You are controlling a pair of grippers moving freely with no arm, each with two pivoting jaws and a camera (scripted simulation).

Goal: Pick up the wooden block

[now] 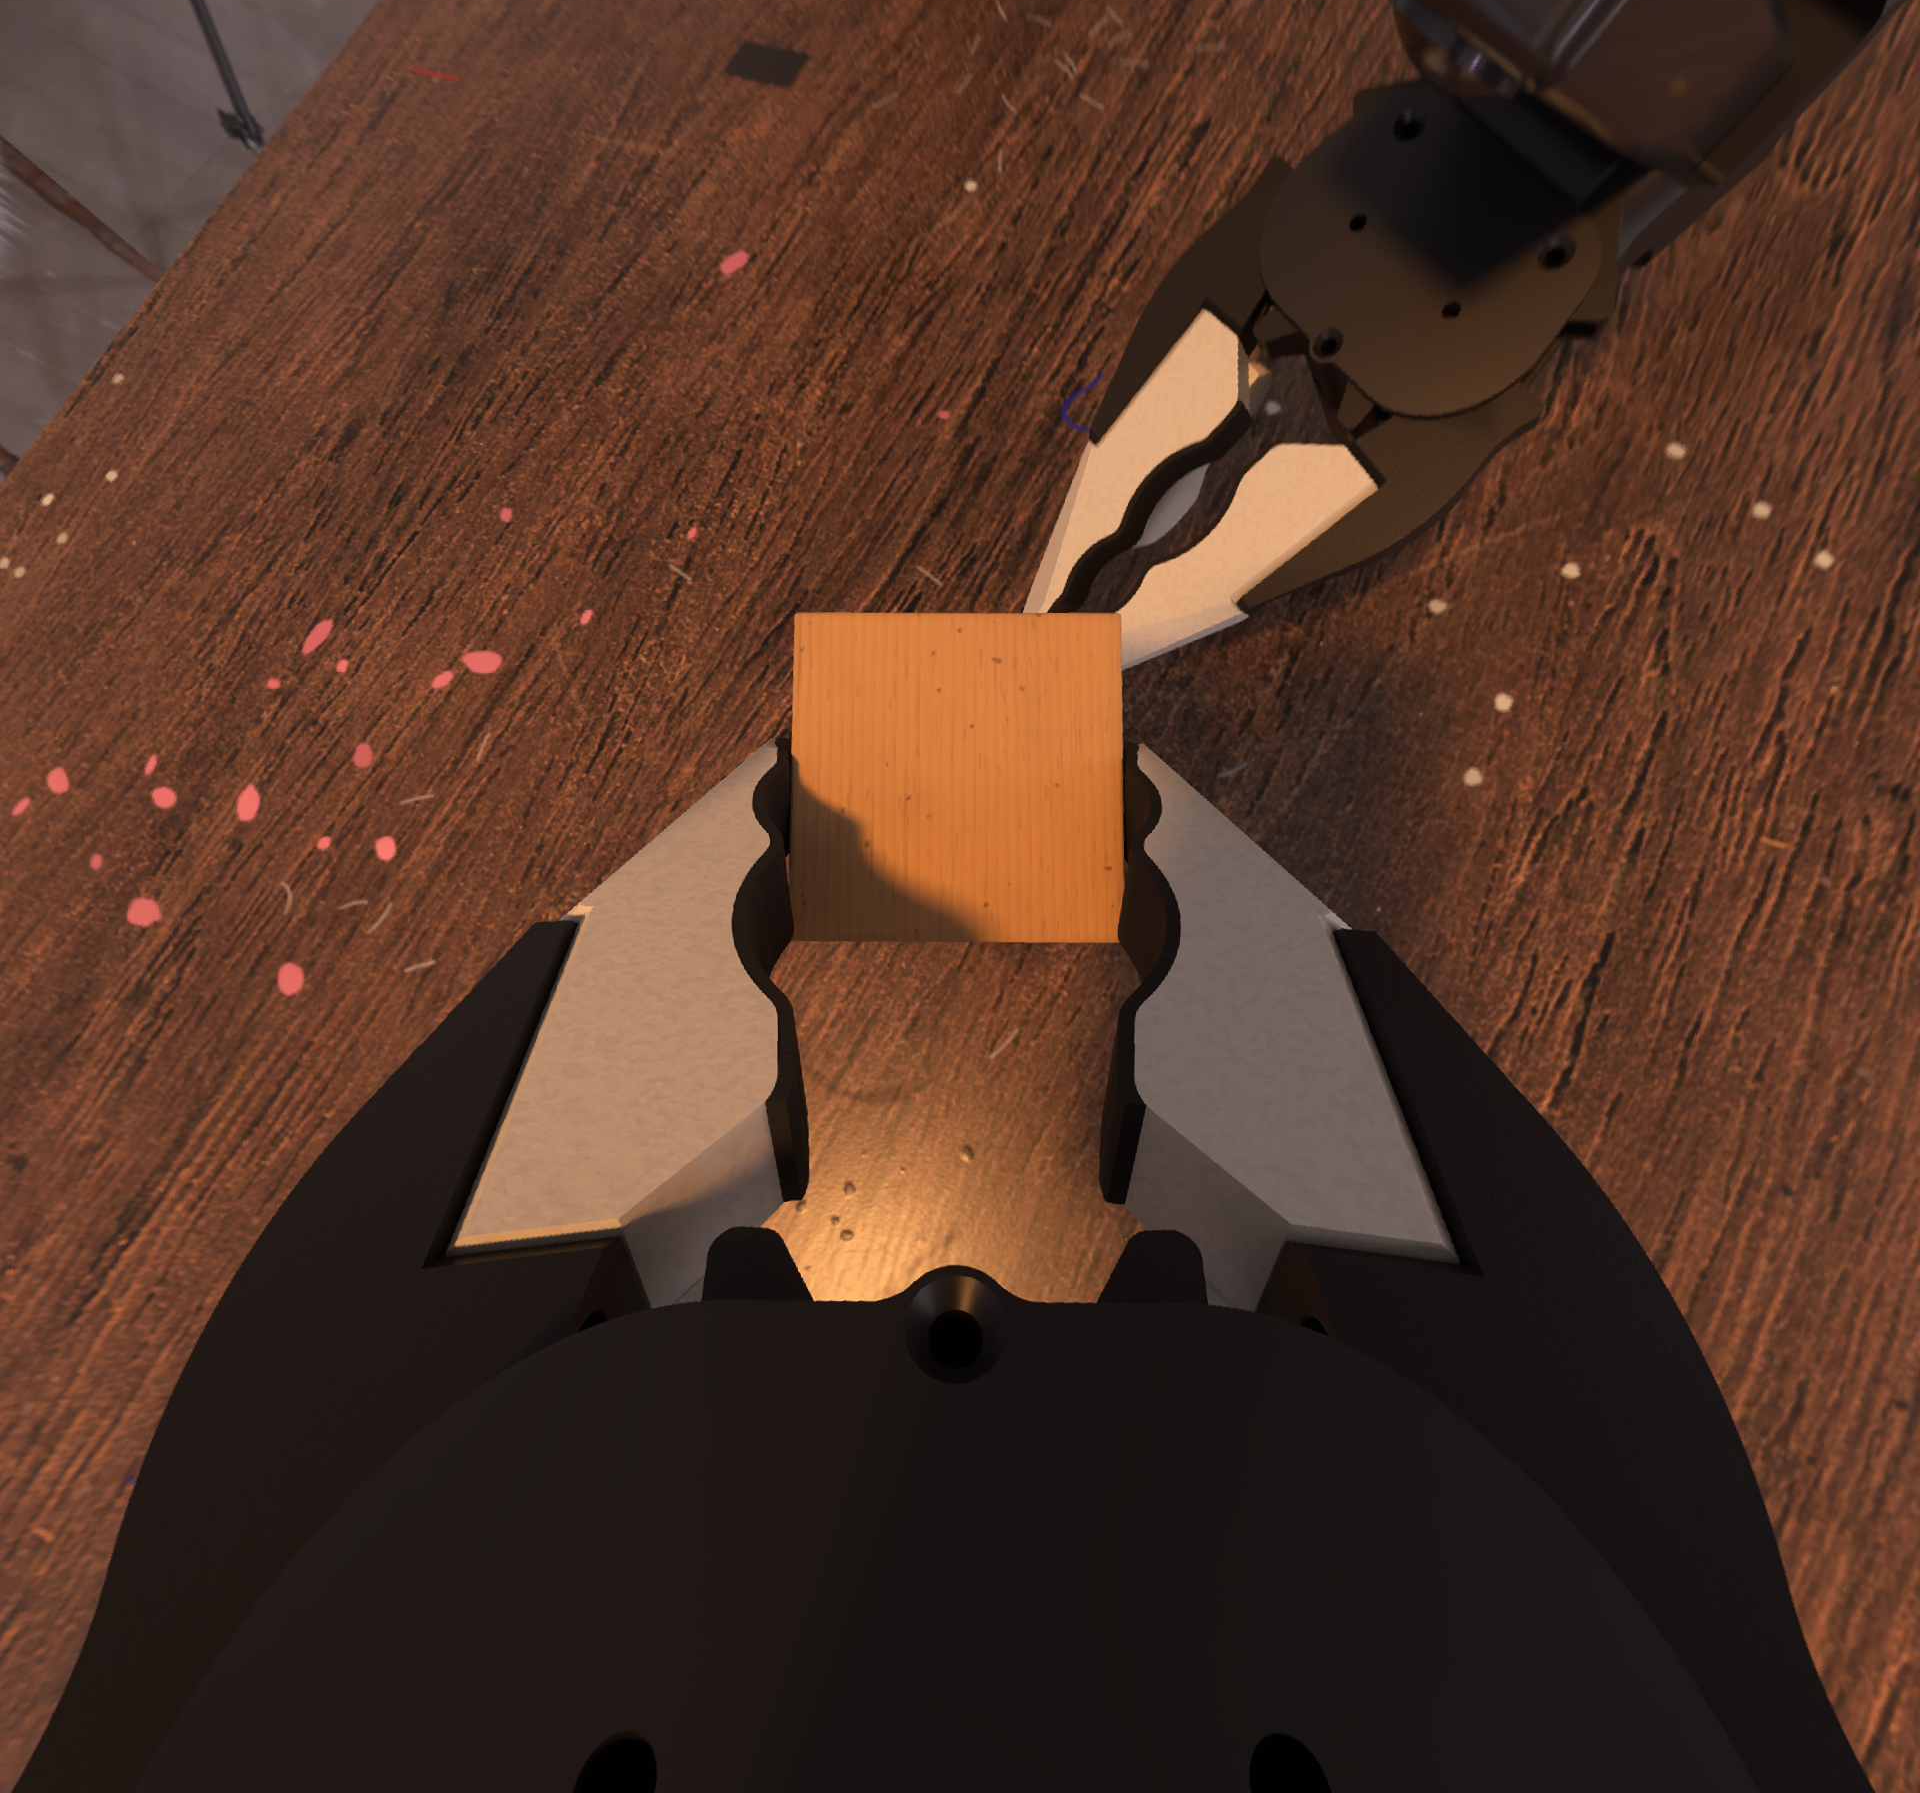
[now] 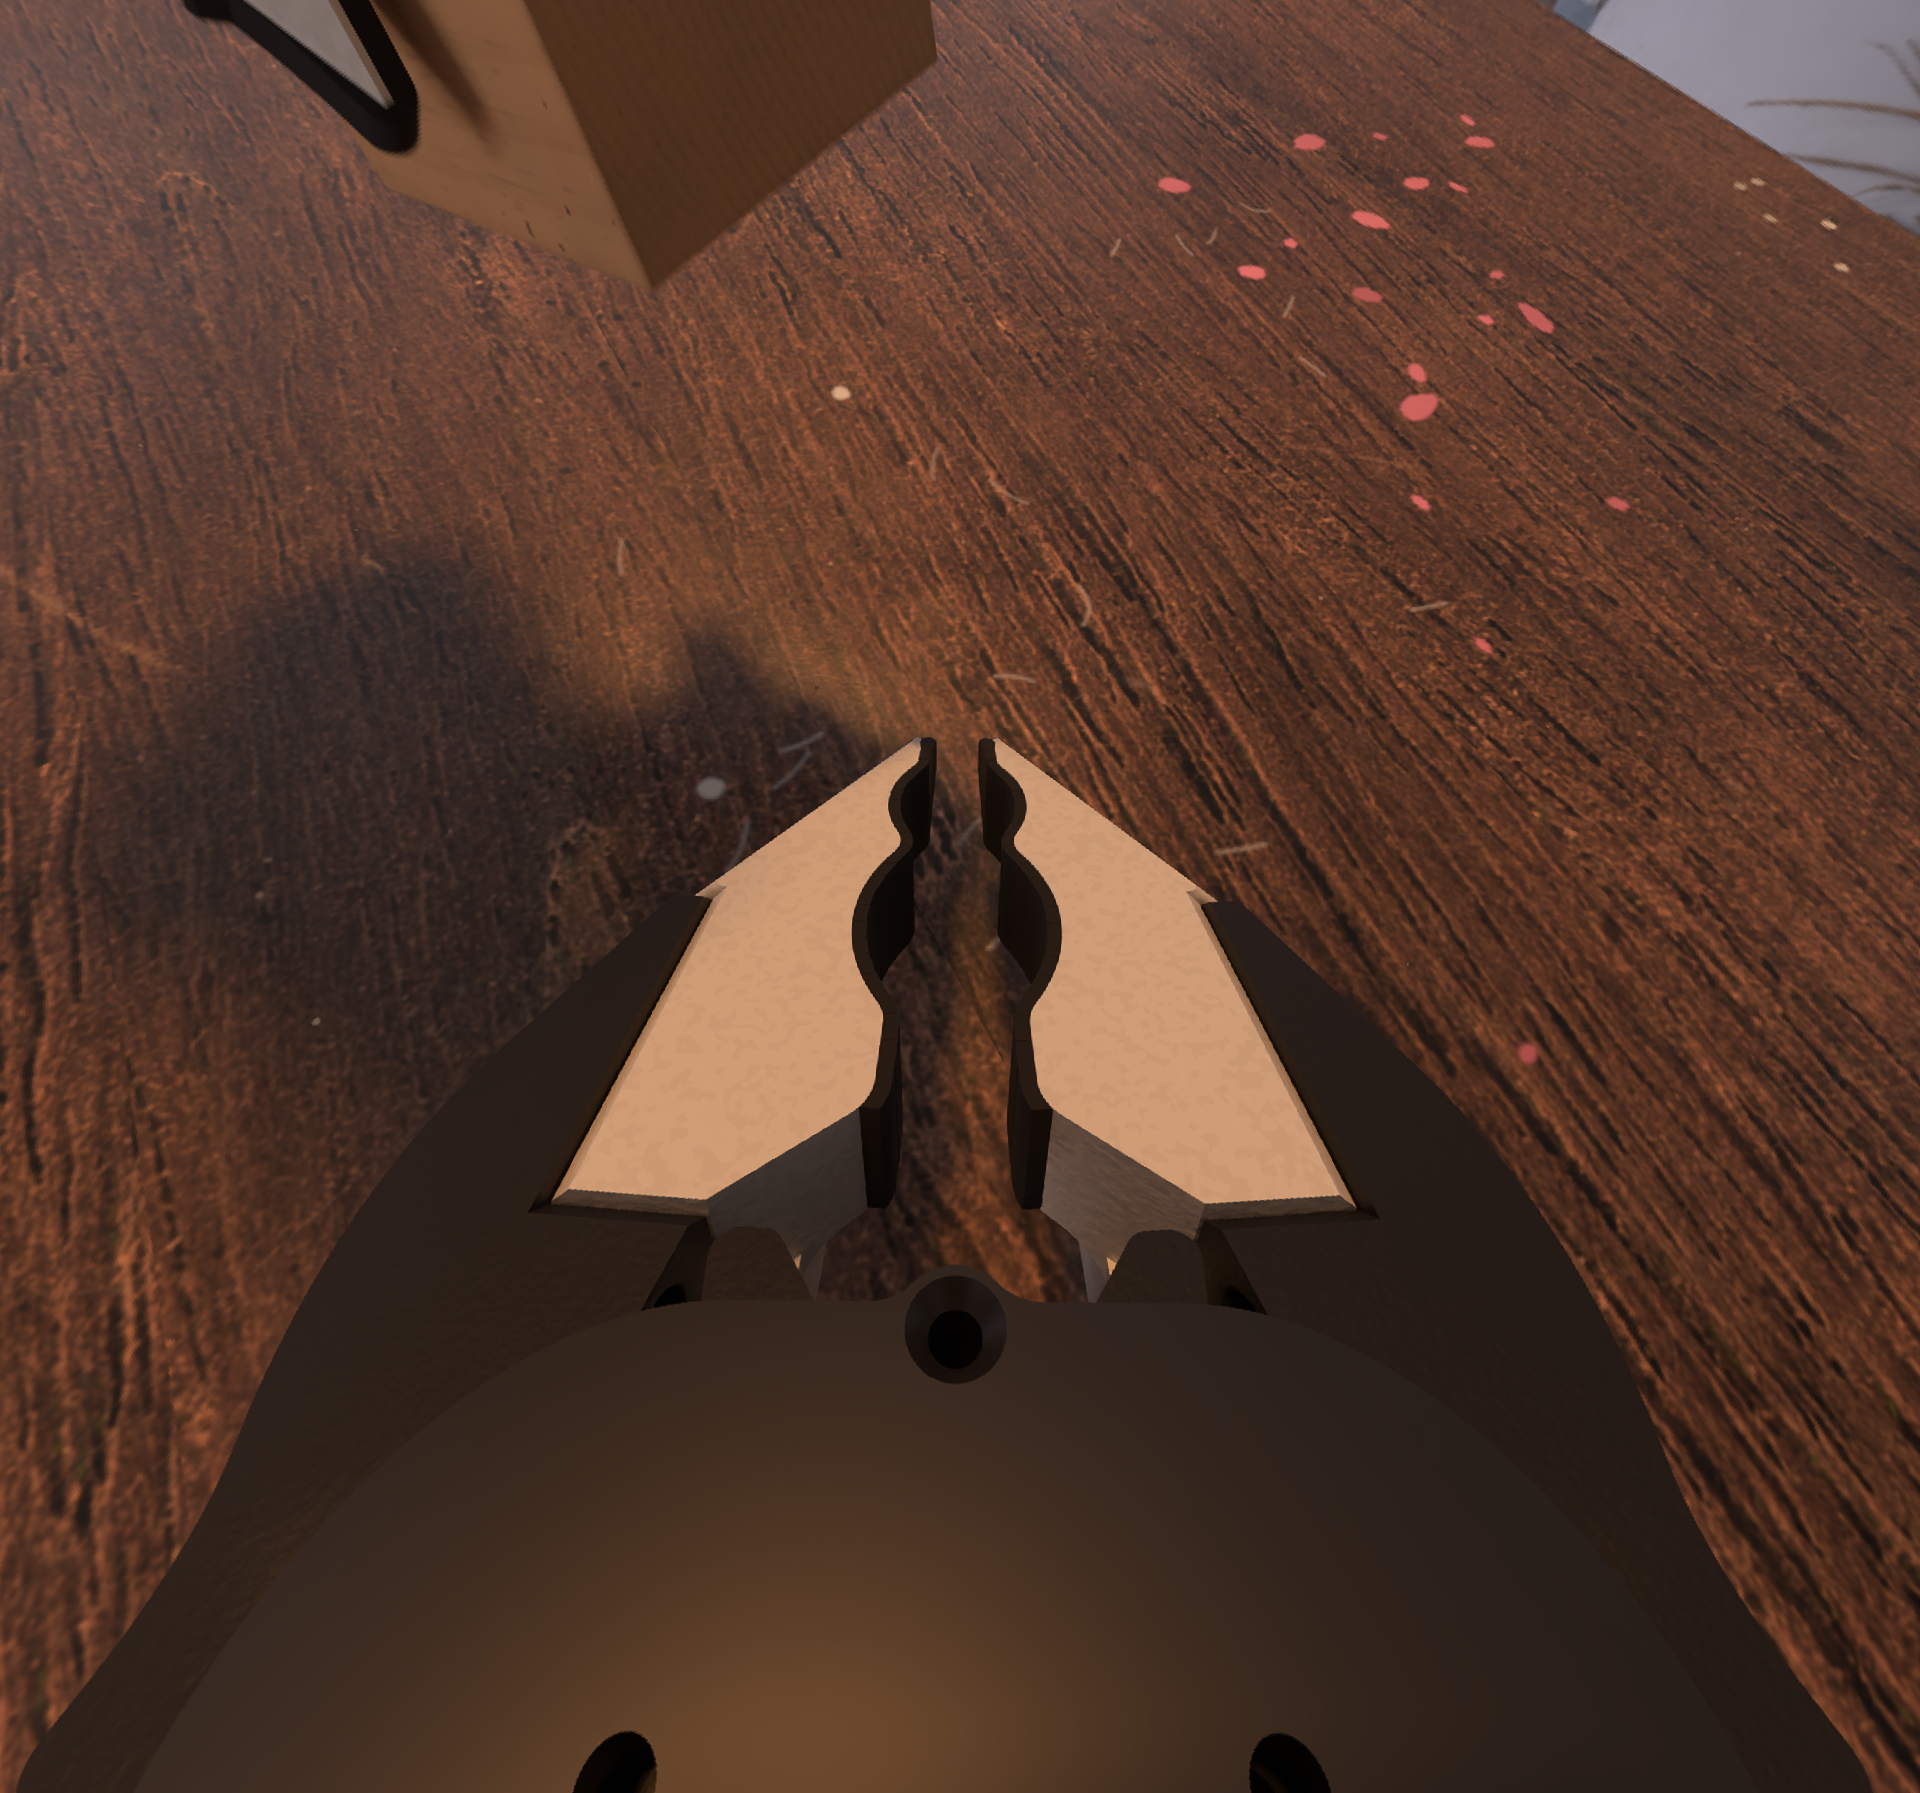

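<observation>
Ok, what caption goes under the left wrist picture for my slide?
Left claw grips the wooden block above the table, right claw nearby.

One wooden block (image 1: pixel 956 777) is showing, two claws are showing, the left claw (image 1: pixel 956 756) and the right claw (image 2: pixel 957 756), and one desk (image 1: pixel 520 455) is carrying scattered pink flecks.

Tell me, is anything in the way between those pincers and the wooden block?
Nothing visible is. The left gripper already has the wooden block between its fingers, one on each side face. The right gripper is nearly closed with nothing in it, apart from the block, with only bare table in front.
</observation>
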